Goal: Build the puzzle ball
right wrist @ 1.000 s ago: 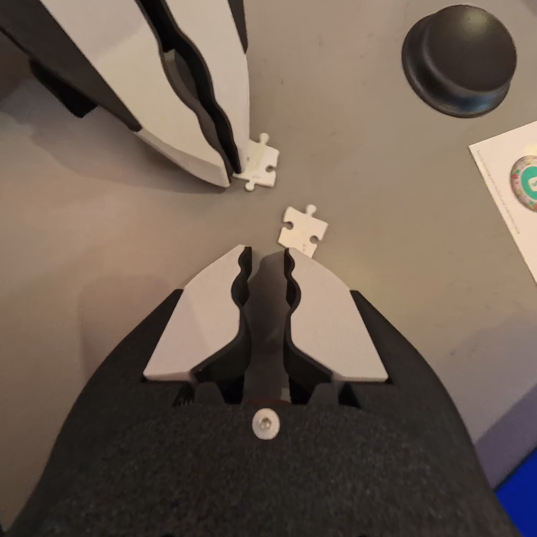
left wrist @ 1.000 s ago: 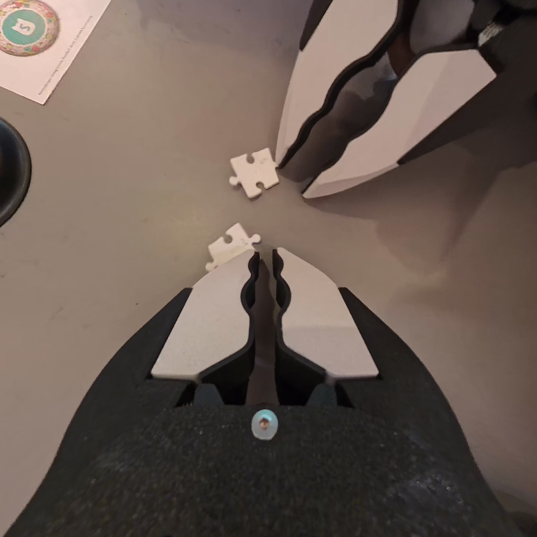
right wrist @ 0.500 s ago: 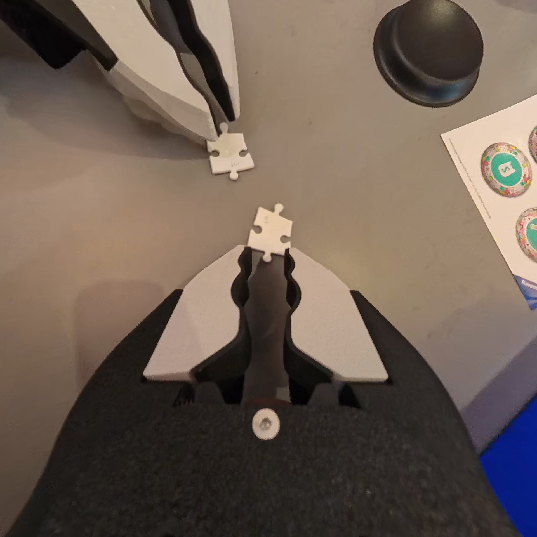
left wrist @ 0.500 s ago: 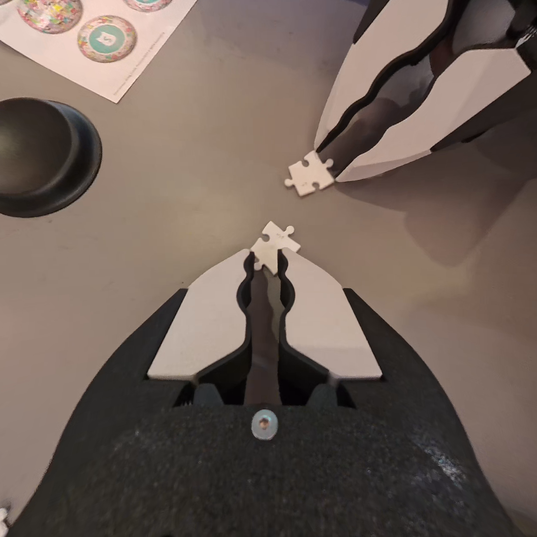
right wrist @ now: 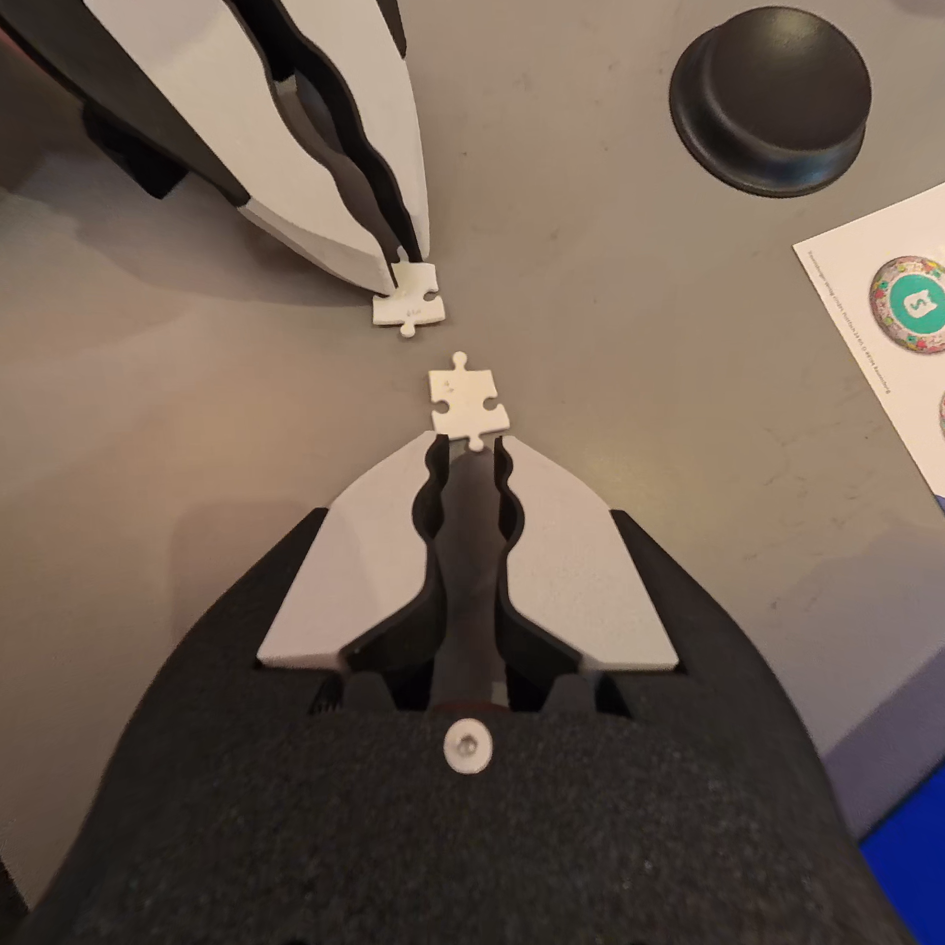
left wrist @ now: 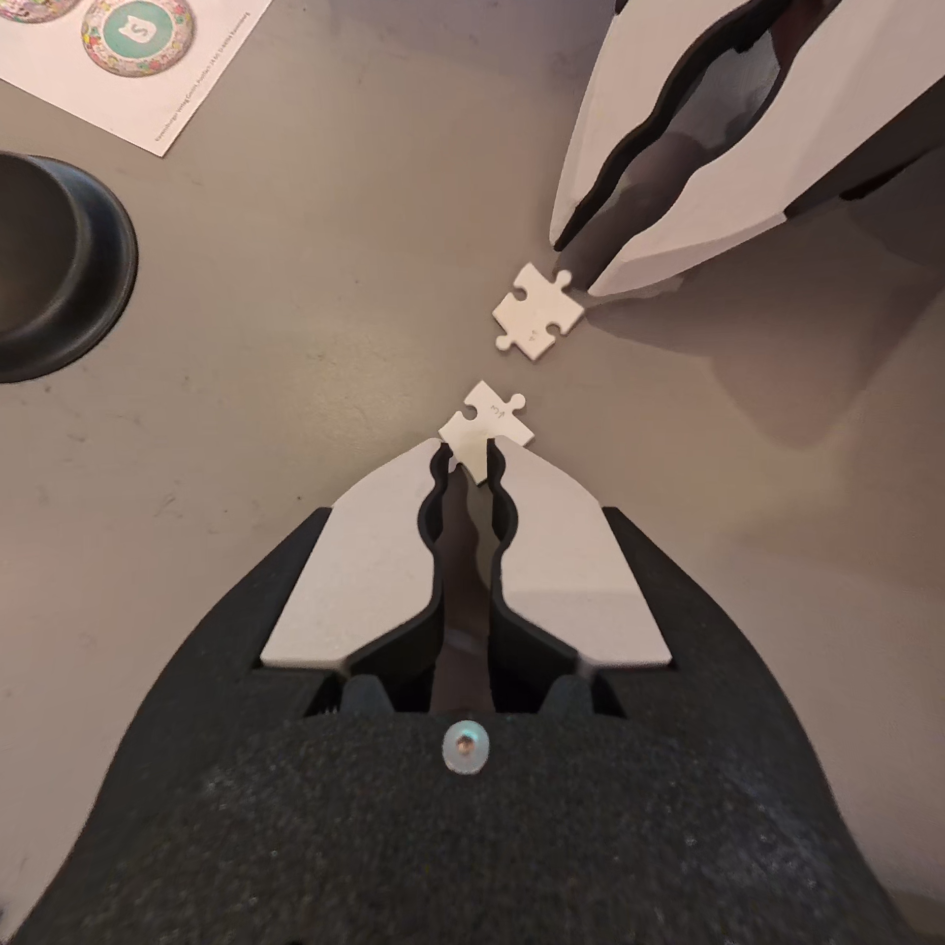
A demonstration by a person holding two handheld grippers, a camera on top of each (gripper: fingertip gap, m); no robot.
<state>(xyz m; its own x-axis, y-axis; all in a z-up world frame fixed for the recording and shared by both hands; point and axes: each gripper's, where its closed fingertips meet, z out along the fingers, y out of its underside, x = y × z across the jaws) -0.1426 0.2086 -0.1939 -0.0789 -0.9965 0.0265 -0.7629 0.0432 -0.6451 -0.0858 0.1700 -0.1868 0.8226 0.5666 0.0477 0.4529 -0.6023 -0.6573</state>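
Observation:
Two white puzzle pieces lie face down on the grey table [left wrist: 307, 307]. My left gripper [left wrist: 468, 445] is closed on the near corner of one puzzle piece [left wrist: 486, 419], whose edges touch both pads. In the right wrist view this gripper [right wrist: 404, 268] comes in from the top left with its piece [right wrist: 409, 307]. My right gripper [right wrist: 470, 441] is narrowly open. The bottom tab of the other piece [right wrist: 468, 396] sits between its tips, clear of both. It also shows top right in the left wrist view [left wrist: 578, 268] with that piece [left wrist: 537, 314]. The two pieces lie a short gap apart.
A black round stand [left wrist: 56, 266] sits at the left, and at the top right in the right wrist view [right wrist: 767, 97]. A white sheet printed with round pictures [left wrist: 128, 66] lies beyond it [right wrist: 879, 327]. A blue surface [right wrist: 910, 844] shows past the table edge. My right fingertips sit around 7 centimetres from my left ones.
My left gripper shifted left so its piece went from beside the left finger to between the tips, and its jaws widened. My right gripper centred on its piece and narrowed. The pieces drew closer.

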